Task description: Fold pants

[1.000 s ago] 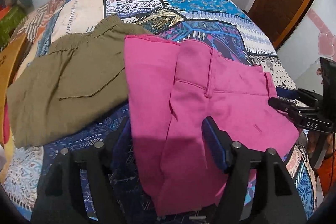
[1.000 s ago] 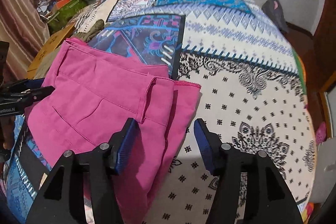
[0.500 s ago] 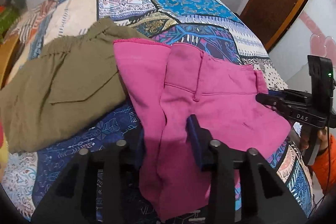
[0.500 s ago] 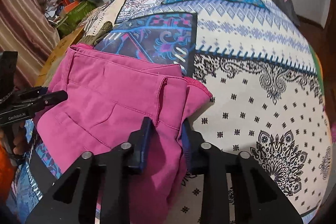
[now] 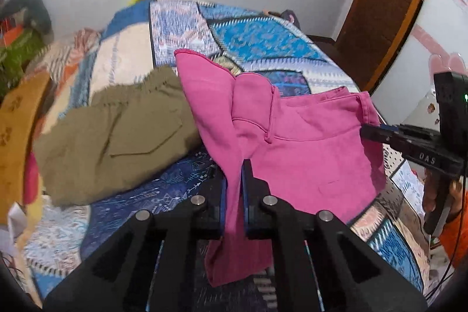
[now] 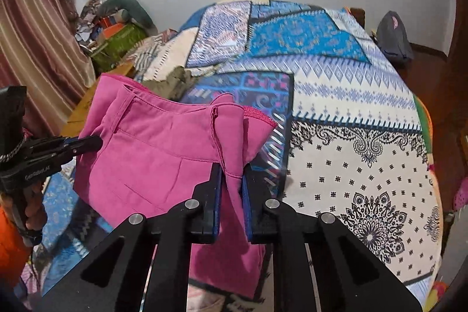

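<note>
Pink pants (image 5: 307,154) hang lifted above the patterned bedspread (image 5: 257,40), stretched between both grippers. My left gripper (image 5: 242,165) is shut on a bunched fold at the pants' left side. In the right wrist view my right gripper (image 6: 231,168) has its jaws closing on a fold of the pink pants (image 6: 163,148) at their right edge, and the pads press the cloth. Each gripper also shows in the other's view: the right gripper (image 5: 368,132) at the waistband, the left gripper (image 6: 96,141) at the far side. The lower legs dangle below the fingers.
Olive pants (image 5: 117,136) lie flat on the bed to the left of the pink pair. A brown door (image 5: 389,5) stands at the right. Clutter and a green box (image 6: 117,40) sit beside a striped curtain (image 6: 35,34). A grey bag (image 6: 393,34) rests past the bed.
Both grippers went from open around the pink cloth to shut on it. Both then rose, pulling the pants up off the bed into bunched folds.
</note>
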Available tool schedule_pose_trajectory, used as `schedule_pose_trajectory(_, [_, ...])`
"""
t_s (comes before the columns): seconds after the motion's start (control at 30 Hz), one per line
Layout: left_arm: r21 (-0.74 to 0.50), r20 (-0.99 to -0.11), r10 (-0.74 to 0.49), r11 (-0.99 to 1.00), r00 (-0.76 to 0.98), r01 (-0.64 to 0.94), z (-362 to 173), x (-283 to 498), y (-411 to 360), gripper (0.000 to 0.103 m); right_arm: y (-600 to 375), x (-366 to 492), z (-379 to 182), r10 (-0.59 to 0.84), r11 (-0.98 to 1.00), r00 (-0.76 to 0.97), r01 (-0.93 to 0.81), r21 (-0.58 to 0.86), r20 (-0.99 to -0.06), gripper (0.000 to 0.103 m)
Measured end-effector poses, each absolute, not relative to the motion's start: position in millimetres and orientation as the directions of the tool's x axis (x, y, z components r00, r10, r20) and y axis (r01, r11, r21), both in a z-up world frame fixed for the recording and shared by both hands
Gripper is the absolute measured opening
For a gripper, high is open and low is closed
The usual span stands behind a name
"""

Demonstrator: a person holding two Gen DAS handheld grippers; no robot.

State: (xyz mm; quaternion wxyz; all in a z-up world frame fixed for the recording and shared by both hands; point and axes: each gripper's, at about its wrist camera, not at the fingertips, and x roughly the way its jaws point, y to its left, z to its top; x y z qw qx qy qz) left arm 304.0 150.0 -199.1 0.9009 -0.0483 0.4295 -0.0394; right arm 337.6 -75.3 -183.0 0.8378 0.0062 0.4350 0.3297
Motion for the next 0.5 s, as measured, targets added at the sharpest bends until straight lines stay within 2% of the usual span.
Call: schedule_pose_trajectory(0.5, [-0.112, -0.691, -0.043, 0.993, 0.722, -0.048, -138.6, 240.5, 209.2, 0.008, -13.5, 309.5, -113.5, 0.606, 0.727, 0.450, -0.648, 0.226, -0.656, 0.011])
